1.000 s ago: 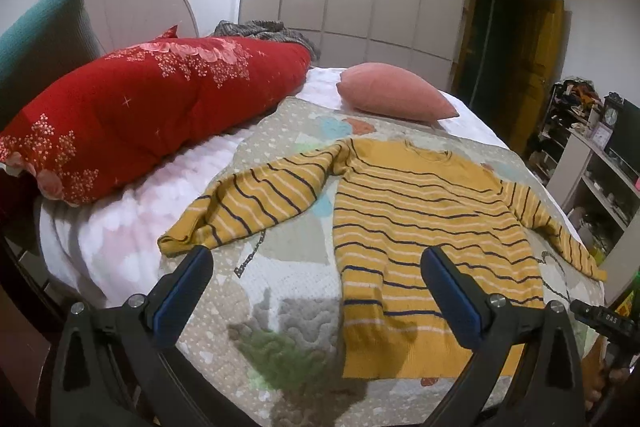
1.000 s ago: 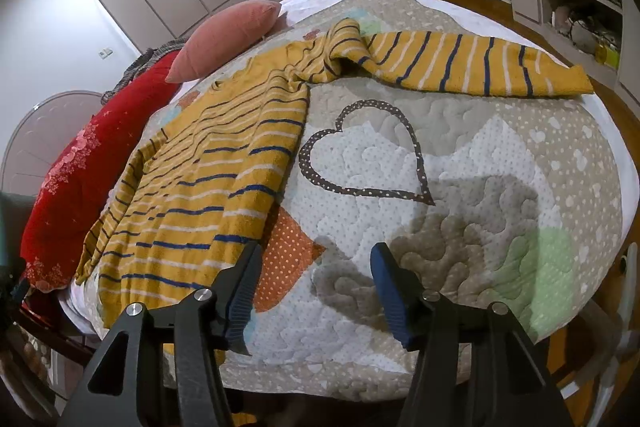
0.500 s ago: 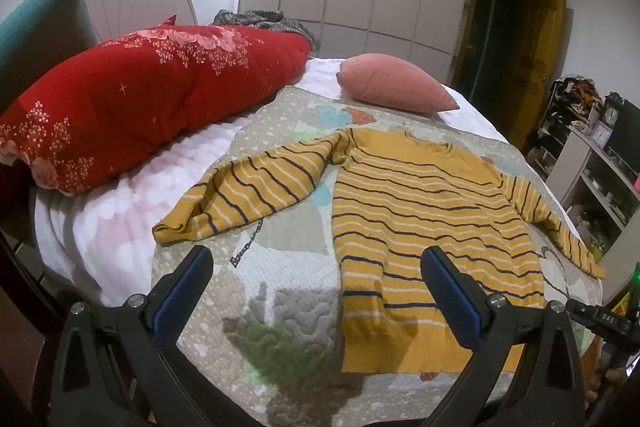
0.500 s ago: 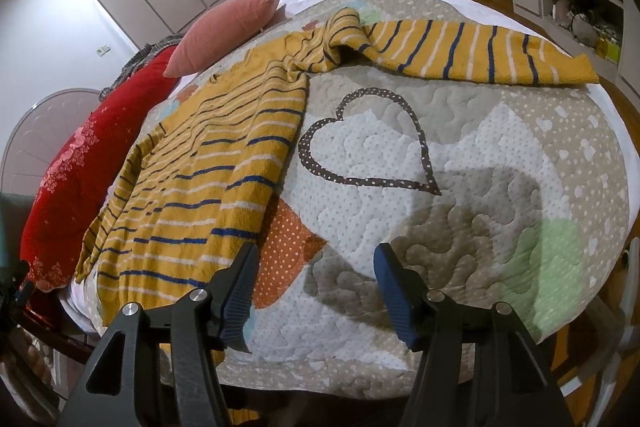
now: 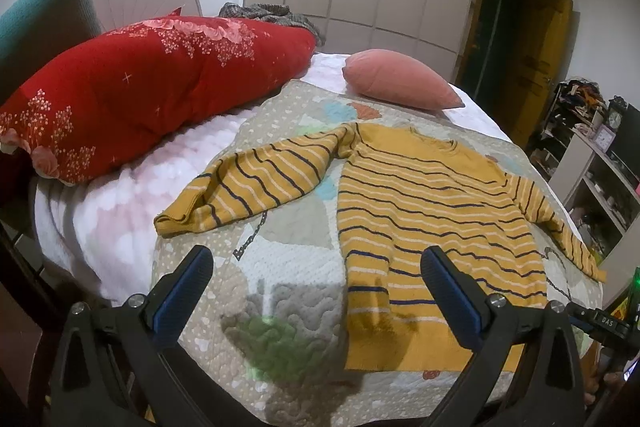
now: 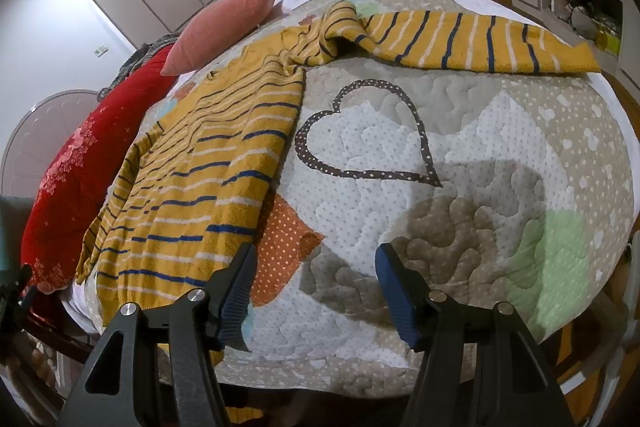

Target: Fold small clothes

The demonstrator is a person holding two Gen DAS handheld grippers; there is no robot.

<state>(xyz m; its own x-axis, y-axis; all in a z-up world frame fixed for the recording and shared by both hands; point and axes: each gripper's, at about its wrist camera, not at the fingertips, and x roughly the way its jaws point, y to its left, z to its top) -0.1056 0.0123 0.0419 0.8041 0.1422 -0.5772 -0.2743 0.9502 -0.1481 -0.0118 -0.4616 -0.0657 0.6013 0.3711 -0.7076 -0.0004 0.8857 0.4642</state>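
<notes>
- Left wrist view: sweater [image 5: 424, 211] lies flat, face up, on the quilt [image 5: 280, 267], both sleeves spread out to the sides. No fold made yet; judged to be the approach step before the first grasp.
- Left gripper [image 5: 316, 275] hangs above the quilt near the hem's left corner, tilted downward, jaws wide apart, nothing between them.
- Next move likely calls for lowering onto the hem or the left sleeve [image 5: 256, 183] and pinching one layer of knit without catching the quilt.
- Right wrist view: right gripper [image 6: 316, 279] pitched downward over the quilt, just beside the sweater's [image 6: 208, 171] right hem edge; jaws released, empty.
- Right sleeve [image 6: 472, 43] stretches far across the bed; reaching it needs a long forward move.
</notes>
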